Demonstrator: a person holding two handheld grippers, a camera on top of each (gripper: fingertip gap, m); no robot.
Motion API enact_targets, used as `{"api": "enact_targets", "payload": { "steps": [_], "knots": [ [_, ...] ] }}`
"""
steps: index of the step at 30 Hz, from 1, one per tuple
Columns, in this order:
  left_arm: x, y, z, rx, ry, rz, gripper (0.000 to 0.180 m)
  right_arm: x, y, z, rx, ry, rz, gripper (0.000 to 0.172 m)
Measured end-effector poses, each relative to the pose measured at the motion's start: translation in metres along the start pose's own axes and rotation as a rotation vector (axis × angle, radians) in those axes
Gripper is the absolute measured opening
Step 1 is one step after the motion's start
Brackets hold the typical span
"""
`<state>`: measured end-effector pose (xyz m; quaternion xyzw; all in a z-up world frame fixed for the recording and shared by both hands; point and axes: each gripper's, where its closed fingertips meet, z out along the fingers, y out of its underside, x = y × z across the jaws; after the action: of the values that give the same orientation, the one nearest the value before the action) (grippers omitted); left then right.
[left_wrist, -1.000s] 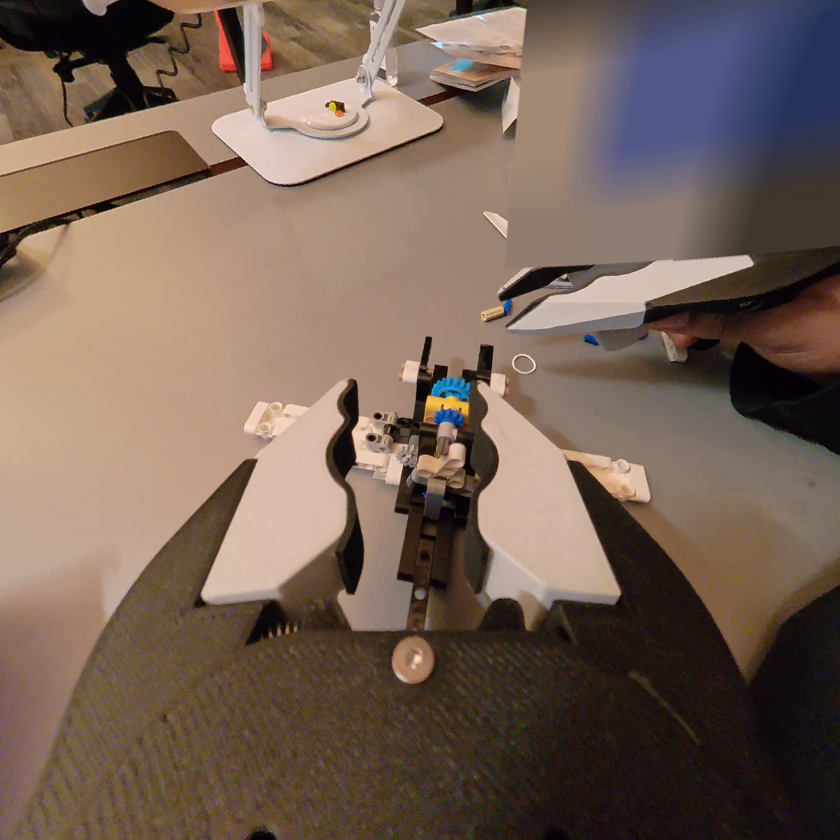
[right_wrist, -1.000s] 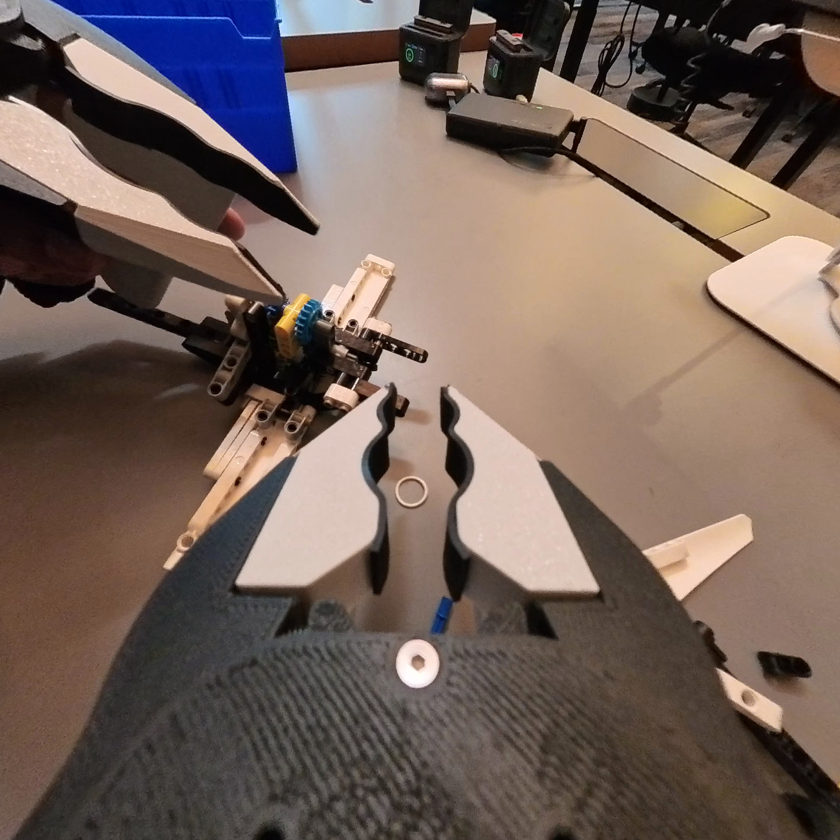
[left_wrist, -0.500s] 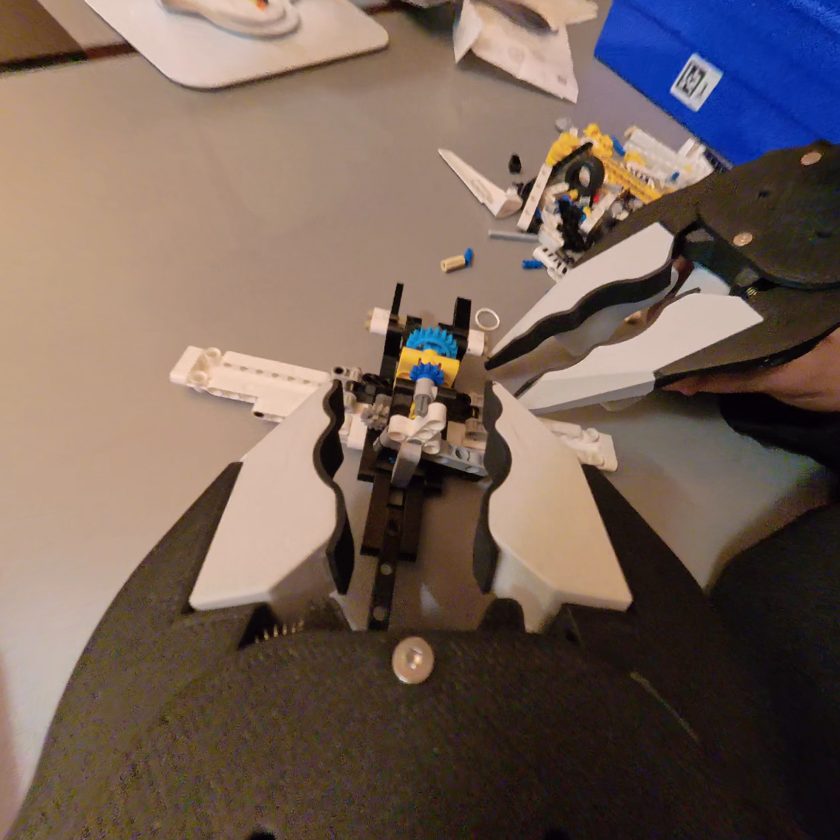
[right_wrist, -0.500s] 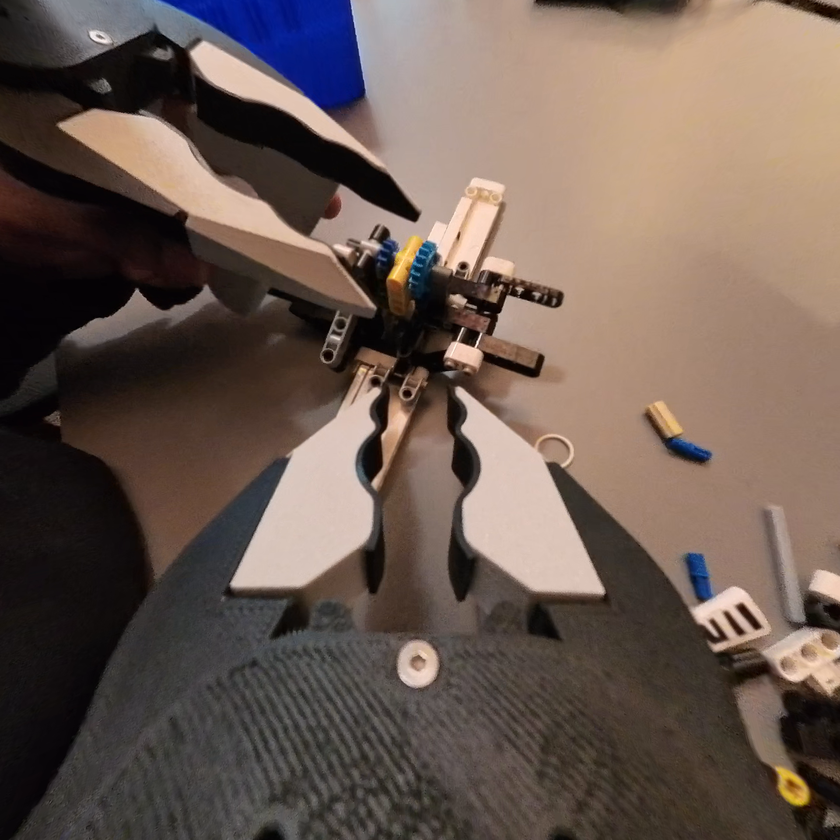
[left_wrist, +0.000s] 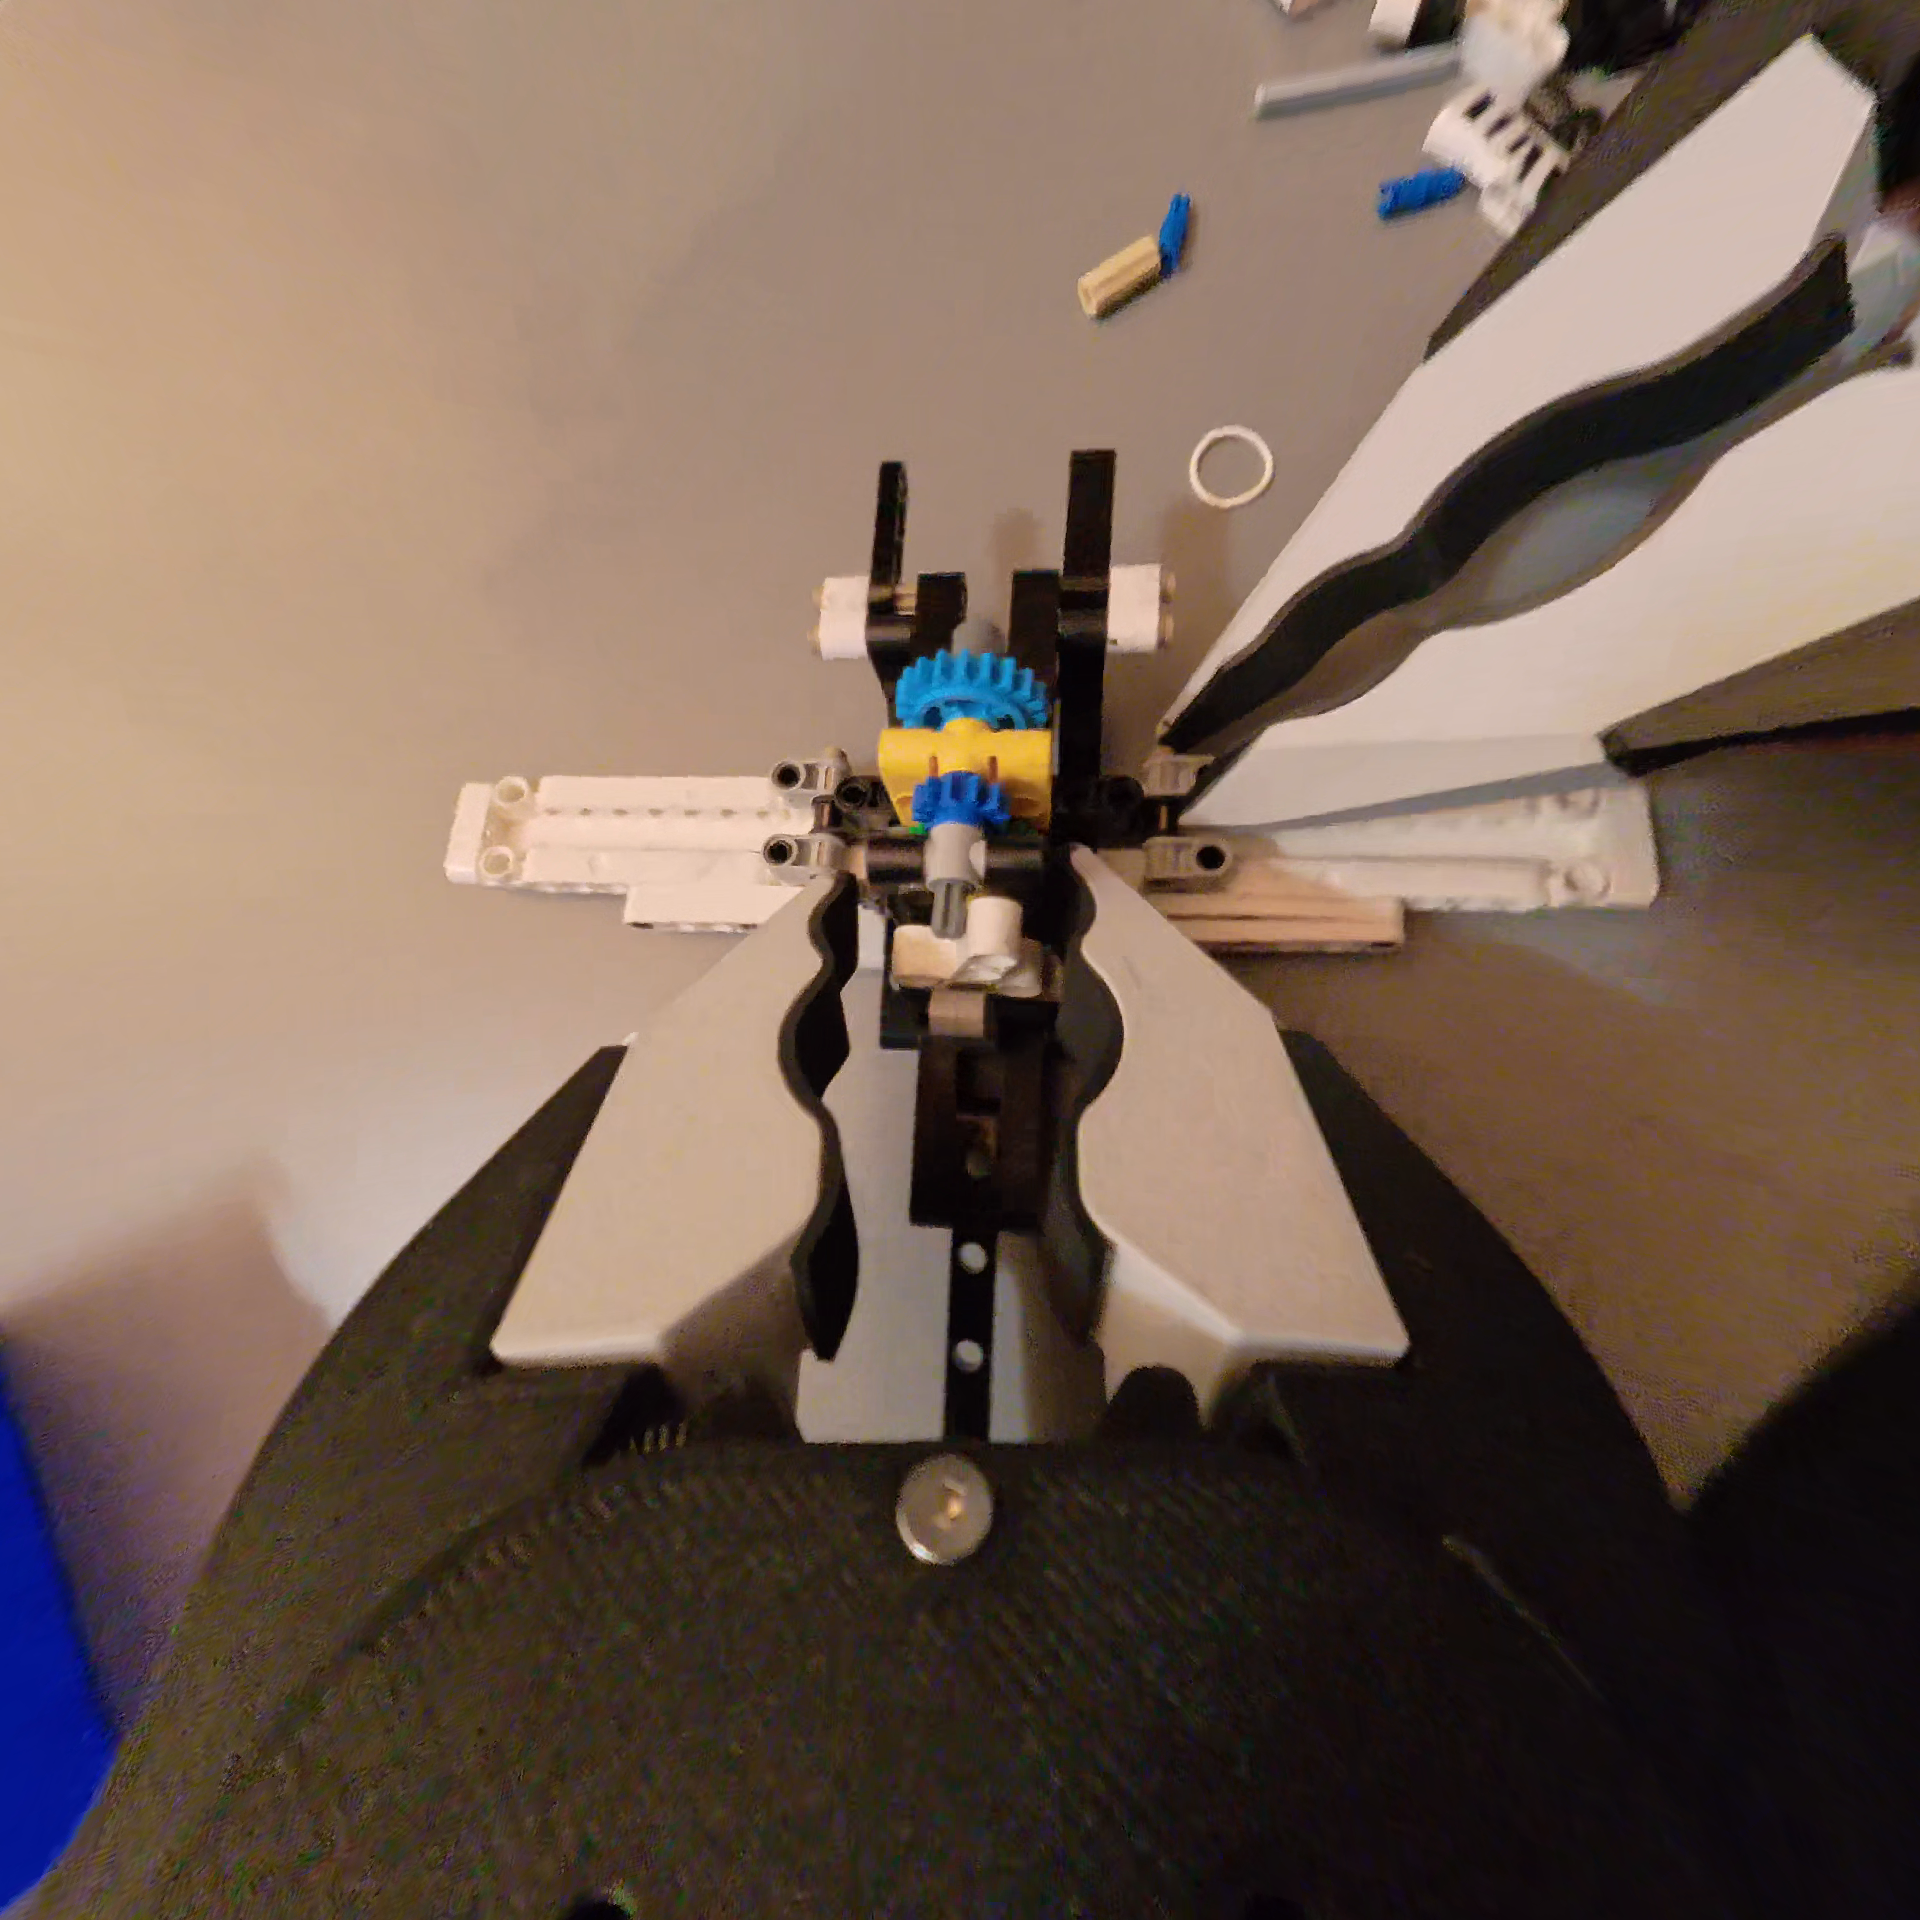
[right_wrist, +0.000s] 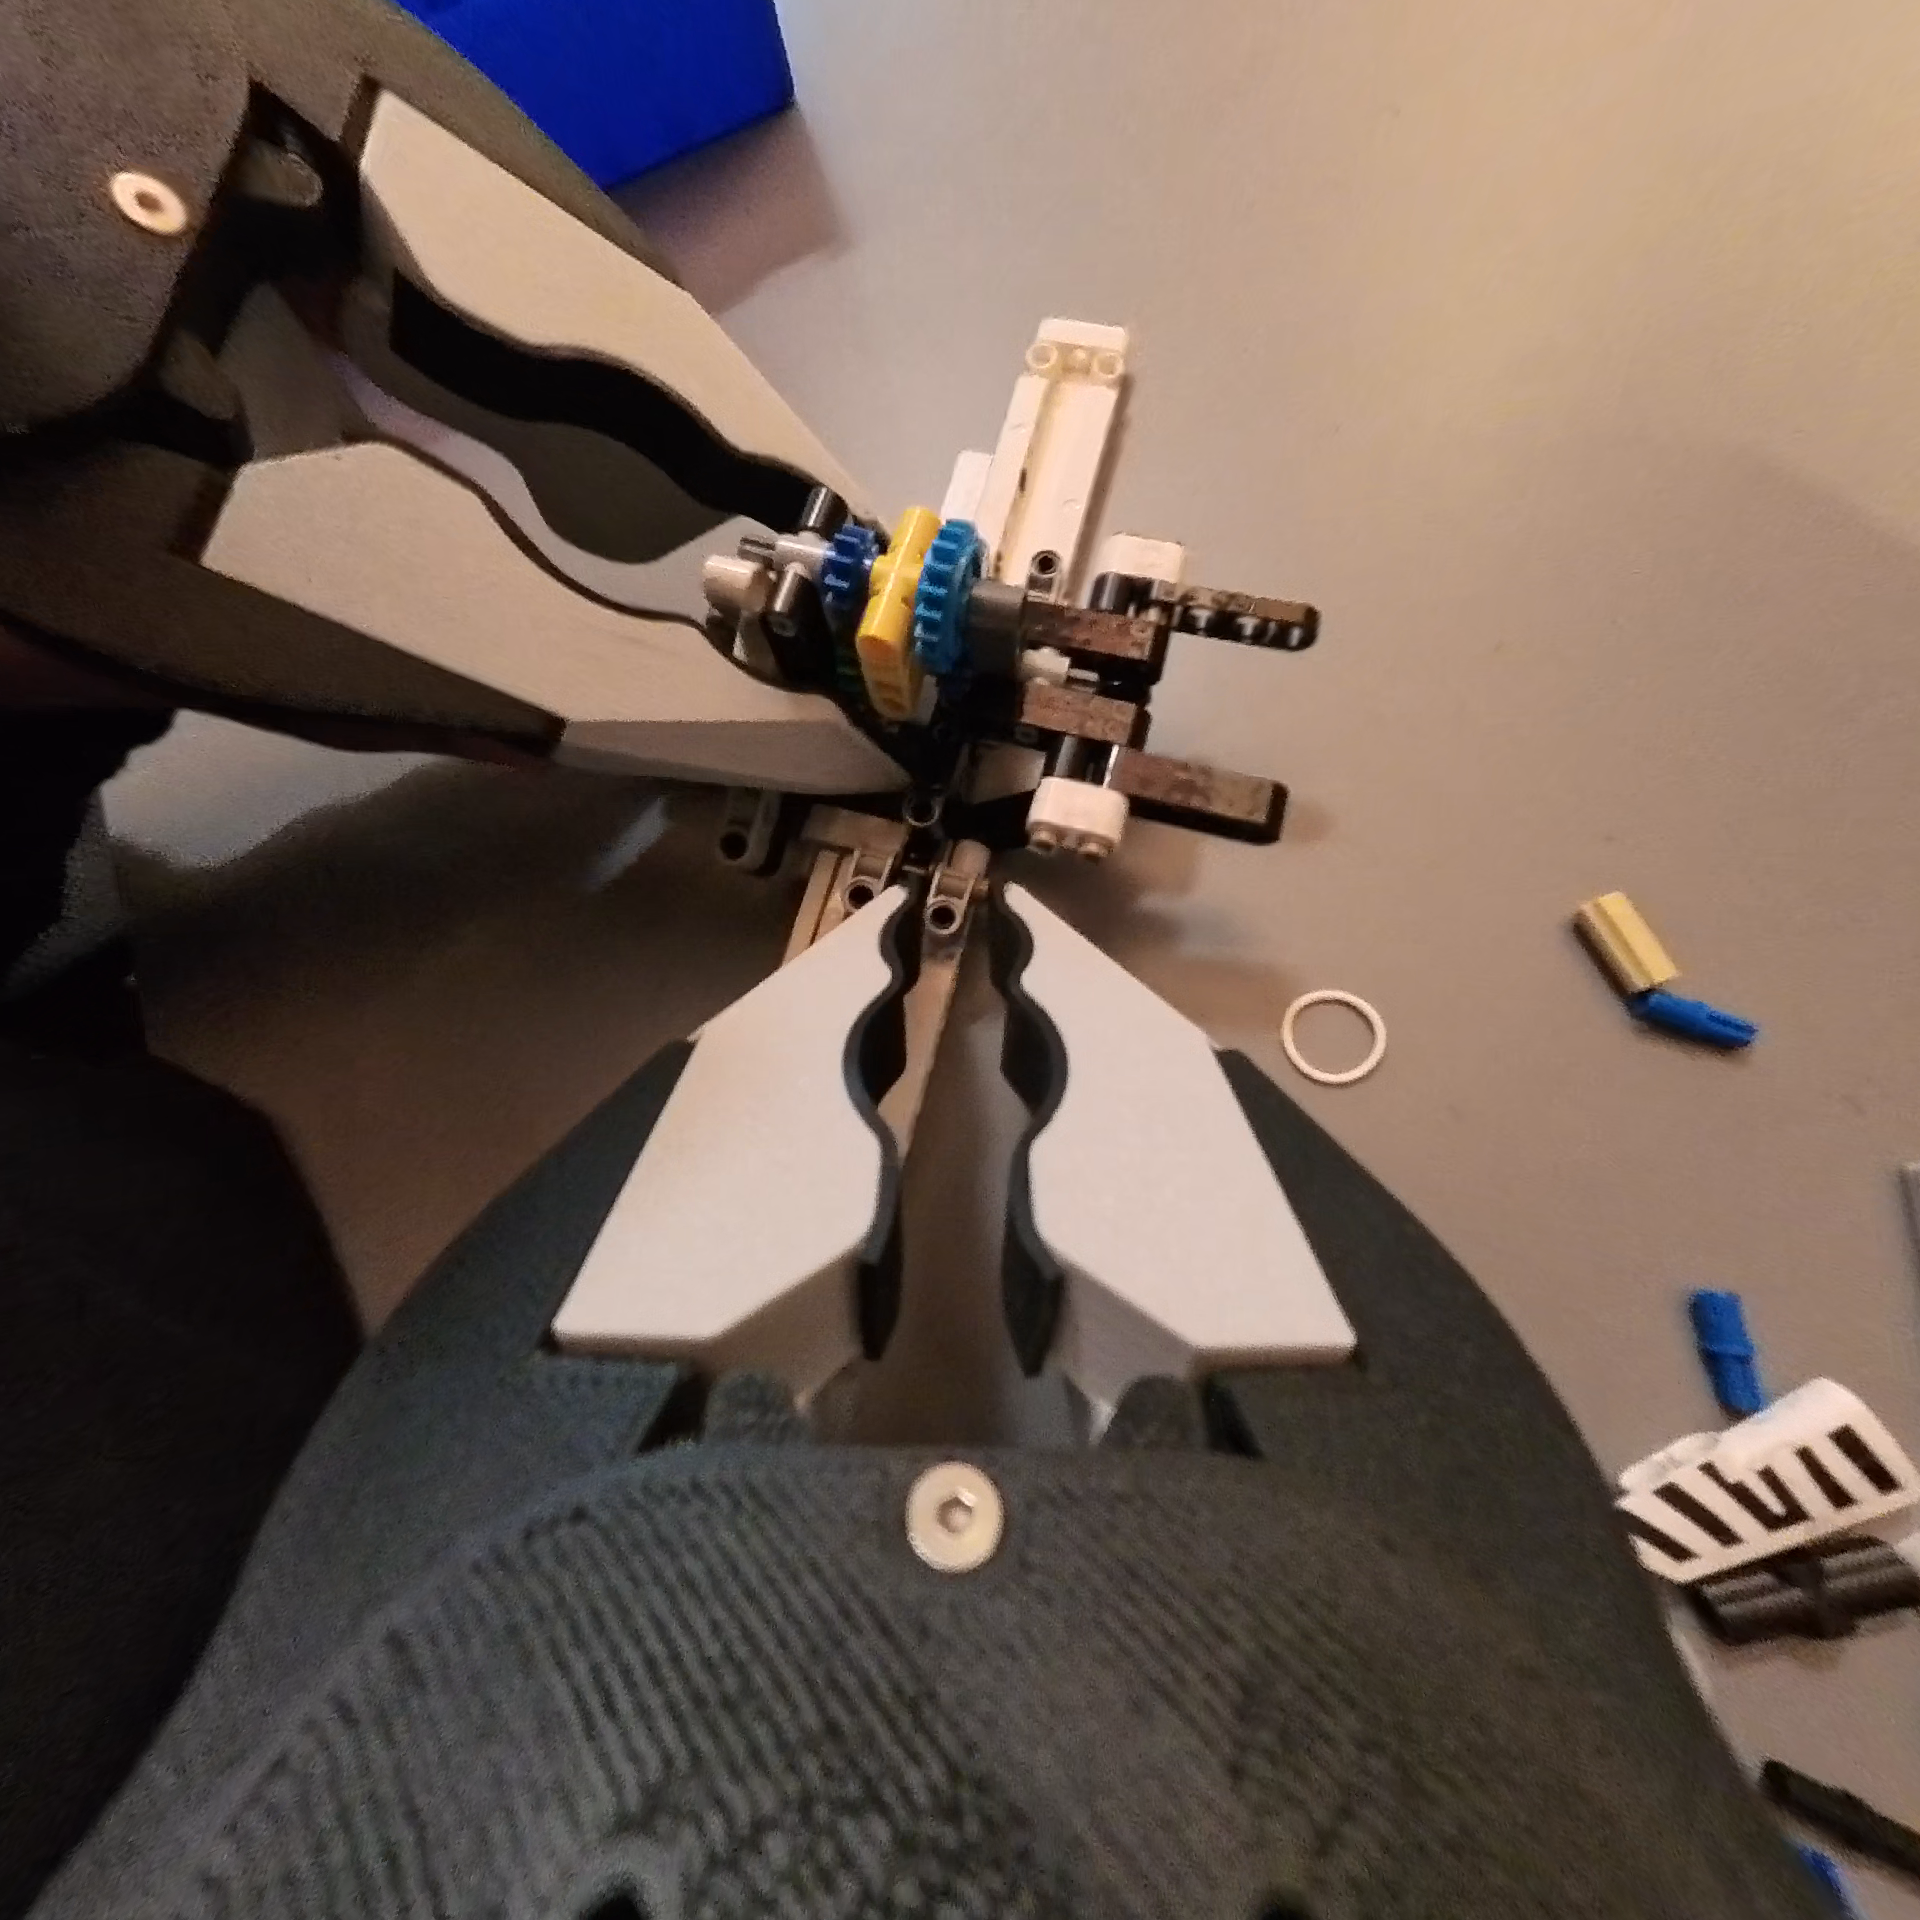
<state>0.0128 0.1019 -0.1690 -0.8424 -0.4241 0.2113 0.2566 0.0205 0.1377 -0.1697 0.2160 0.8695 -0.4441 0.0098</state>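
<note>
Left gripper (left_wrist: 961, 894) clamps the black body of the brick model (left_wrist: 966, 758) on the grey table (left_wrist: 416, 416); right gripper (right_wrist: 951, 914) pinches the model's grey connector (right_wrist: 943, 904), white ring (right_wrist: 1333, 1039) nearby.

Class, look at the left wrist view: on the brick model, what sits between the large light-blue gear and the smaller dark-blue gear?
A yellow block sits between the light-blue gear and the dark-blue gear; the right wrist view shows the same sandwich from the side.

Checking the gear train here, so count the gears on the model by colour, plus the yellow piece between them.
Light blue gear: 1
Dark blue gear: 1
Yellow piece: 1
Total: 3
</note>
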Motion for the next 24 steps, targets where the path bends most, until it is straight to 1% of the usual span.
{"api": "enact_targets", "payload": {
  "steps": [3,5,10,12,16,19,21,23,24],
  "knots": [
    [0.000,0.003,-0.003,-0.048,-0.046,0.040,0.037,0.001,0.001,-0.001,-0.007,0.014,-0.025,0.010],
    [0.000,0.003,-0.004,-0.055,-0.054,0.046,0.037,0.000,0.001,-0.001,-0.010,0.026,-0.049,0.009],
    [0.004,0.004,-0.008,-0.020,0.001,-0.023,0.038,-0.001,0.002,-0.002,-0.002,0.016,-0.067,0.009],
    [0.005,0.004,-0.011,-0.011,0.016,-0.036,0.038,-0.001,0.002,-0.002,-0.005,0.014,-0.075,0.006],
    [0.005,0.004,-0.013,-0.012,0.031,-0.031,0.039,-0.002,0.002,-0.001,-0.008,0.013,-0.102,0.006],
    [0.003,0.001,-0.012,-0.007,0.010,-0.008,0.046,-0.002,0.003,-0.001,-0.013,-0.006,-0.098,0.006],
    [0.004,-0.001,-0.011,-0.003,0.014,-0.005,0.047,-0.003,0.003,-0.001,-0.015,-0.018,-0.087,0.006],
    [0.007,-0.003,-0.009,0.000,0.044,-0.011,0.045,-0.003,0.003,-0.001,-0.016,-0.020,-0.084,0.006],
    [0.008,-0.004,-0.009,0.006,0.051,-0.013,0.040,-0.003,0.003,-0.001,-0.016,-0.021,-0.083,0.006]
  ]
}}
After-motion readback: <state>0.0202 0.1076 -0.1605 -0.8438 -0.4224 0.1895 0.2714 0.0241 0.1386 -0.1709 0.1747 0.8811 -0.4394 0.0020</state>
